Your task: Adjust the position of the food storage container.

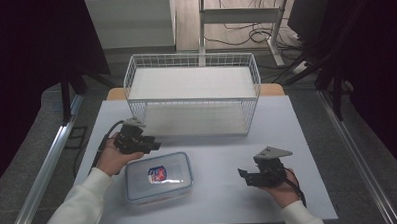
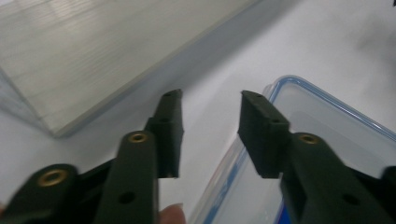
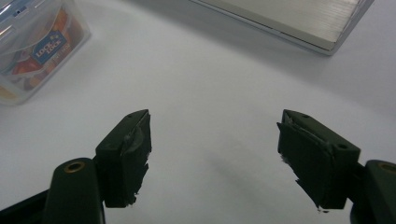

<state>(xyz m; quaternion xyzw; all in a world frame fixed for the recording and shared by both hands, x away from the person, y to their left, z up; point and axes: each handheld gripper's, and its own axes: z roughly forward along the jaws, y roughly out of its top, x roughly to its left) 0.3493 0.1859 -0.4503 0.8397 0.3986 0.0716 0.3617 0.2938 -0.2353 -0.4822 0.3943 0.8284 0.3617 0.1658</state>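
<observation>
High view showed the plastic box (image 1: 159, 177) on the table (image 1: 308, 153), untouched, near the wire rack (image 1: 192, 92). Left gripper view had the left gripper (image 2: 210, 126) apart, empty, over the box's edge. Right gripper view had the right gripper (image 3: 215, 154) wide apart, empty.

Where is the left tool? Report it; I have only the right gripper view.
Observer: The left tool is at the far left corner of the lidded container.
Operator: Give me its jaw state.
Observer: Open, gripping nothing. In the left gripper view one jaw stands over the lid's blue rim and the other over the table.
Operator: Describe what stands behind it.
Observer: A white wire rack with two shelves, one above the other.
</observation>
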